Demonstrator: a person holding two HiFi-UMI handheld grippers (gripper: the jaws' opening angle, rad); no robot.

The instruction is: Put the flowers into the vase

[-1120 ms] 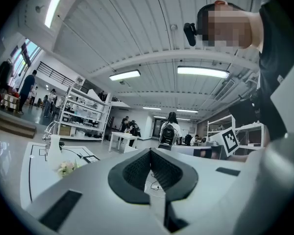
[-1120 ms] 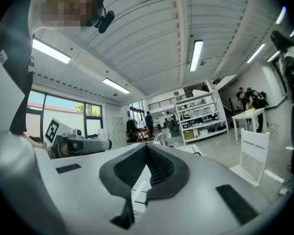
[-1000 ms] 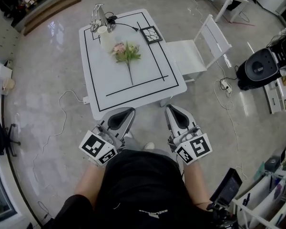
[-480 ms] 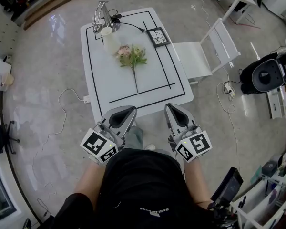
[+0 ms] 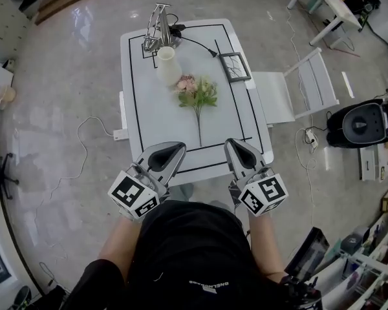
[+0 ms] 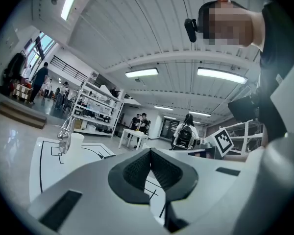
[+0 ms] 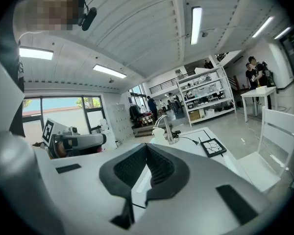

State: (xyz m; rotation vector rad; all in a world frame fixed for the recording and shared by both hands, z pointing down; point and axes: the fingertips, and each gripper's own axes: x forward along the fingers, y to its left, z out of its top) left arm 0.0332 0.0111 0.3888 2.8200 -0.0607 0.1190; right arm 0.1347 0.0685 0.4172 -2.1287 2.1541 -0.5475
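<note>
The left tool (image 5: 169, 154) and the right tool (image 5: 240, 152) hang side by side over the near edge of the white table (image 5: 149, 124), each with its marker cube toward the person. In the left gripper view the left tool's (image 6: 150, 153) ribbed pads are pressed together with nothing between them. The right gripper view shows the right tool (image 7: 147, 150) pressed together and empty as well.

The flowers (image 5: 197, 95) lie flat mid-table inside a black taped rectangle, blossoms toward the far side. The thin stem runs back toward the near edge and ends between the two tools, apart from both. The white vase (image 5: 167, 65) stands upright just beside the blossoms, on their far left.

Beyond the vase stands a metal stand (image 5: 160, 28), and a black cable (image 5: 194, 42) runs from it to the right. A dark framed tile (image 5: 235, 66) lies flat by the table's right edge, to the right of the vase. A white chair (image 5: 297, 95) is drawn up against that same side. On the floor to the left a pale cord (image 5: 84, 148) loops toward the table's edge, and a round black appliance (image 5: 362, 124) sits well off to the right.
</note>
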